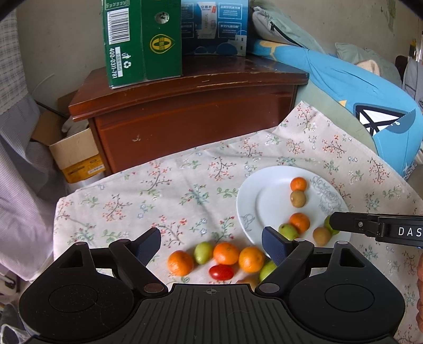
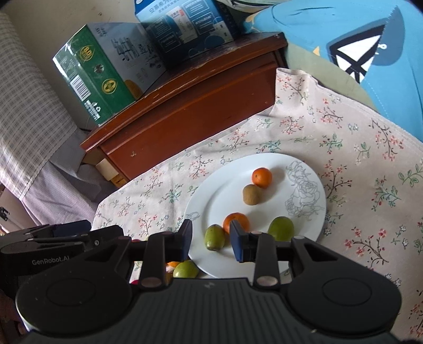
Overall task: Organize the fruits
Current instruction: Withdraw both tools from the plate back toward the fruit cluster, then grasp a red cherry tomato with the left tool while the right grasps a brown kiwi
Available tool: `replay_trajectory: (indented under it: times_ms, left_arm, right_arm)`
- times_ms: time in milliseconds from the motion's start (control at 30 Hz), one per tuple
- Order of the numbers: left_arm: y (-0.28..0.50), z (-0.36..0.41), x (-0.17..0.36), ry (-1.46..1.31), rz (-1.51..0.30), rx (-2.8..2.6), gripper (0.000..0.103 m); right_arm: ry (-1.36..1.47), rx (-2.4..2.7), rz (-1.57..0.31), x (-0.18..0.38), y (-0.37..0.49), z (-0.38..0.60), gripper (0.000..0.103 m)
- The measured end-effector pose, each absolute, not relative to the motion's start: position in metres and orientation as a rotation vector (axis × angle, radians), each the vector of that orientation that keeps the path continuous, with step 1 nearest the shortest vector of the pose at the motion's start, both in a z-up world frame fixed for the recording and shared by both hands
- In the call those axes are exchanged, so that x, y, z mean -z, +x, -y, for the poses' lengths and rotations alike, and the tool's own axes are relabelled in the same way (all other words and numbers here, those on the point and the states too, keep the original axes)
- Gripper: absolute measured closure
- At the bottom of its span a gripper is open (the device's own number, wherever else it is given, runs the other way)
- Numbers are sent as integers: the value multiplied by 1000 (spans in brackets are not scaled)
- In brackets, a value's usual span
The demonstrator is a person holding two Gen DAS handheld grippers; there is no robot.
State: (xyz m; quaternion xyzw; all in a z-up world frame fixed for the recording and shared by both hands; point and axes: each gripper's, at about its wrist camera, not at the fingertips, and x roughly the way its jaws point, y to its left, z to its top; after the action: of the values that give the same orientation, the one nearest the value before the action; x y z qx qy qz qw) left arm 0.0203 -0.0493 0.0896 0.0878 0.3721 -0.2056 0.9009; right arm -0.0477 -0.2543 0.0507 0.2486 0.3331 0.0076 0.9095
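A white plate [image 1: 248, 203] [image 2: 211, 201] lies on the floral cloth [image 1: 158, 190]. It holds two oranges [image 2: 261, 177], a brown fruit [image 2: 251, 194] and green fruits [image 2: 215, 236]. Loose on the cloth in front of the plate lie three oranges [image 1: 226, 253], a red tomato [image 1: 221, 272] and green fruits [image 1: 203, 252]. My left gripper [image 1: 211, 232] hovers above this loose group, open wide with nothing between its pads. My right gripper [image 2: 211, 227] [image 1: 335, 223] hangs over the plate's near edge, its jaws a narrow gap apart and empty, with a green fruit lying beyond them.
A brown wooden cabinet [image 1: 190, 113] stands behind the cloth with a green carton [image 1: 142, 39] and a blue box [image 1: 214, 23] on top. A blue cushion [image 1: 364, 87] lies at the right. A cardboard box [image 1: 76, 156] sits at the left, below the cloth.
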Motion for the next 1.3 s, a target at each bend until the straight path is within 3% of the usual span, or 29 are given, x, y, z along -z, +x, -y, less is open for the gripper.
replay_trajectory:
  times_ms: [867, 1300]
  left_arm:
    - [10, 10, -40, 272, -929, 399, 18]
    - [11, -5, -23, 247, -913, 453, 19]
  right_arm:
    - [313, -203, -788, -28, -40, 176, 66]
    - [235, -233, -820, -11, -27, 152, 66]
